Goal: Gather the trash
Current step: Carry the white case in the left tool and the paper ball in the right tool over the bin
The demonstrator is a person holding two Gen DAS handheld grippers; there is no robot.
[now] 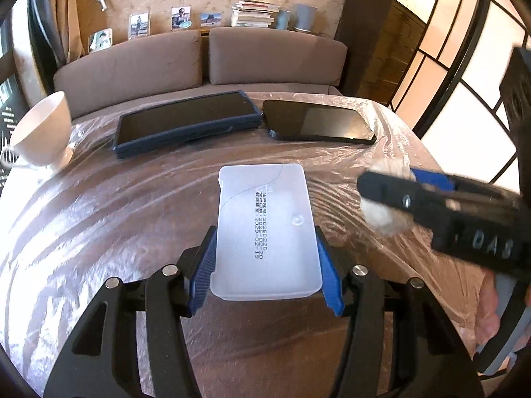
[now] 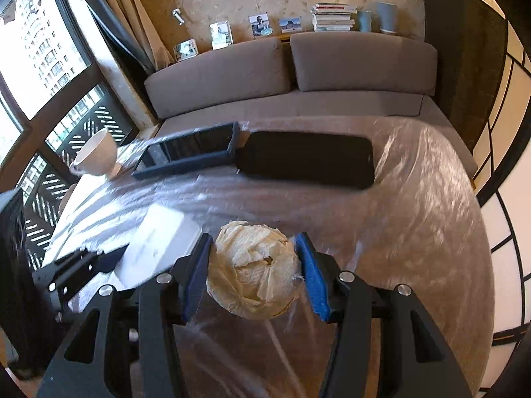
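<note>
A translucent white plastic tray (image 1: 265,229), printed with dark date lettering, is clamped between the blue pads of the left gripper (image 1: 265,268); its near end sits between the pads and its far end reaches out over the table. No contents can be seen in the tray. Just to the right of the tray, a crumpled ball of white paper (image 2: 254,268) is held between the blue pads of the right gripper (image 2: 254,275), both pads pressed against its sides. In the left wrist view that ball (image 1: 381,212) is largely covered by the right gripper's black finger, and the gripper is blurred.

The tray is seen above a table covered with wrinkled clear plastic film (image 1: 99,205). Beyond the tray, a tablet in a dark blue case (image 1: 187,122) lies flat on the film, and a black tablet (image 1: 318,121) lies just beside it on the right, their ends nearly touching. Far left of the tray a white footed cup (image 1: 43,129) stands at the table's edge, partly cut off by the lens rim; its inside cannot be seen. Behind the tablets a brown sofa (image 1: 199,63) is set against the wall, with a stack of books (image 1: 254,13) on the ledge above it. A hand (image 1: 488,311) is partly visible at the right border.
</note>
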